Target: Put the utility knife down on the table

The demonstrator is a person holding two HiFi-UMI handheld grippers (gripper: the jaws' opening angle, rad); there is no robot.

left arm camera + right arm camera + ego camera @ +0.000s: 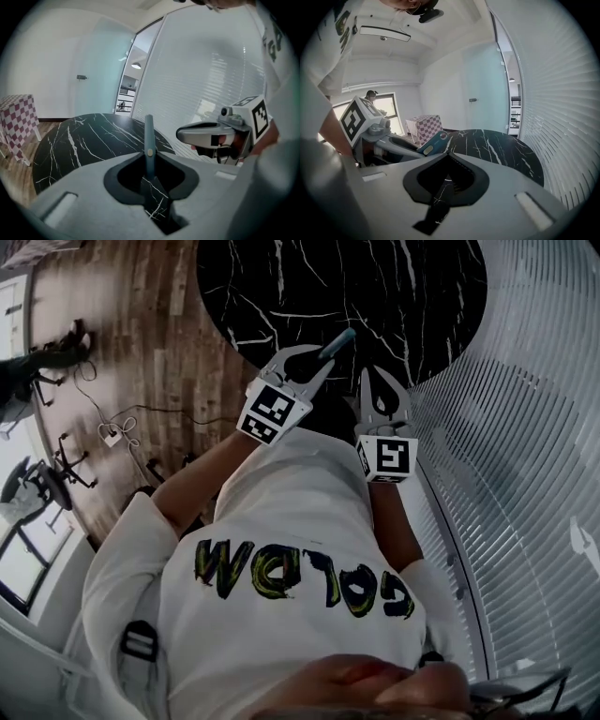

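Holds utility knife (336, 343) clamped in left tongs (322, 362) over the desk (394, 287), upper centre — right tongs (377, 376) closed, empty.
Risks a bounce off the near edge — if released above the surface.

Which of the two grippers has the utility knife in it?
The left gripper: the teal utility knife is clamped between its fingers; the right gripper holds nothing.

Dim, even daylight under a heavy fisheye bend.
Brightness comes through the blinds (562, 117) and a far window (386, 110); my dark table (281, 287) soaks it up, rims curve into black.
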